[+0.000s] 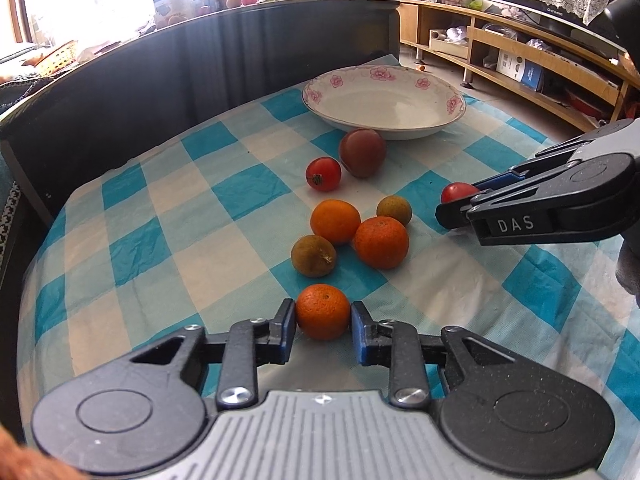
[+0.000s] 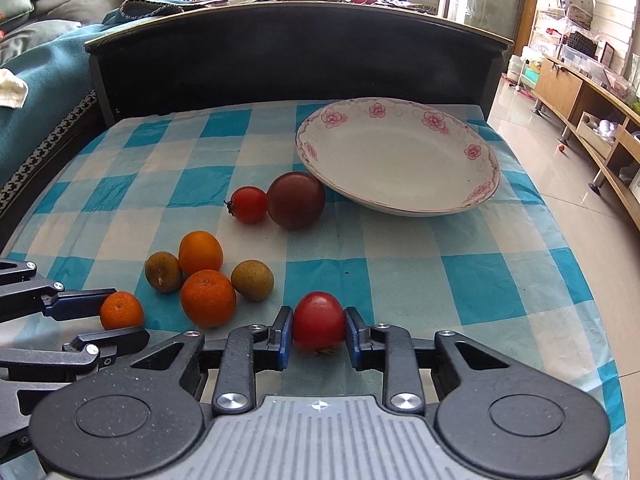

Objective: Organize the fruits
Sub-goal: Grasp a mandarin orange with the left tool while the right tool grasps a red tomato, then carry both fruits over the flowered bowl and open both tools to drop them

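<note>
My left gripper [image 1: 323, 314] is shut on a small orange [image 1: 322, 311] at the near edge of the checked cloth; it also shows in the right wrist view [image 2: 121, 310]. My right gripper [image 2: 319, 326] is shut on a red tomato [image 2: 319, 321], seen from the left wrist view [image 1: 456, 192]. Loose on the cloth lie two oranges [image 1: 335, 221] [image 1: 381, 242], two brownish-green fruits [image 1: 313, 255] [image 1: 394, 210], a small red tomato [image 1: 323, 173] and a dark red tomato [image 1: 362, 152]. A white plate with pink flowers [image 1: 384, 98] stands empty behind them.
A dark headboard-like panel [image 1: 200, 64] rises along the far edge of the table. The blue-and-white checked cloth [image 2: 480, 292] covers the table. A wooden TV shelf [image 1: 540, 60] stands to the right across the floor.
</note>
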{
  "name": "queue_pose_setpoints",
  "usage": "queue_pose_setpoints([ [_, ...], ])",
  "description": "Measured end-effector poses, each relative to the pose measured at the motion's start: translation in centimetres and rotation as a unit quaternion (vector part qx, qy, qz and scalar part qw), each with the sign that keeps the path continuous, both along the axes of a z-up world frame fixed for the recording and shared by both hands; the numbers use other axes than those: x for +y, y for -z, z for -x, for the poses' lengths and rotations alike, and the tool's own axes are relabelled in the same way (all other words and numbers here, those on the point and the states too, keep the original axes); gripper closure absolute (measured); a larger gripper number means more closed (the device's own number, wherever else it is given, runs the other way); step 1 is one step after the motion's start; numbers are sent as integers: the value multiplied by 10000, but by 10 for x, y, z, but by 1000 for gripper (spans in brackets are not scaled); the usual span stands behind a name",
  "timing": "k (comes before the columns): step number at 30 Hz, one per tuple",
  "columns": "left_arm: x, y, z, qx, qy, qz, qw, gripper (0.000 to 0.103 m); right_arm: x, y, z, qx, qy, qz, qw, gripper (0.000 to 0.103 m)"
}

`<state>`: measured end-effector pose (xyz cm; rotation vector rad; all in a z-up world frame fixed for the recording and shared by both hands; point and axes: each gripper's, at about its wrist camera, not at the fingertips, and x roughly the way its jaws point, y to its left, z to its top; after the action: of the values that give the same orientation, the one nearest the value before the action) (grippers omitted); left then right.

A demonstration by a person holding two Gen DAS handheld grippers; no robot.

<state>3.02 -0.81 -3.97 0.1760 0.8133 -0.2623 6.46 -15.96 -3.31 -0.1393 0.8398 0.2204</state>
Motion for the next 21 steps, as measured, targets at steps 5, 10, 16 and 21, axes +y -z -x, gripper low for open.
queue_pose_setpoints([
  [5,1,-14,-7,-95,-54,187,9998,65,-3,-9,0,-86,40,-152,9998,82],
  [10,-5,-26,-26,-210,-58,320,9993,65,-6,-16,-7,-163,163,-246,9994,82],
  [16,-19,-40,-59,-352,81,418,9985,65,-14,-32,-25,-382,373,-334,9980,82],
  [21,-30,-50,-91,-480,184,485,9975,65,-21,-43,-48,-517,534,-355,9966,82],
])
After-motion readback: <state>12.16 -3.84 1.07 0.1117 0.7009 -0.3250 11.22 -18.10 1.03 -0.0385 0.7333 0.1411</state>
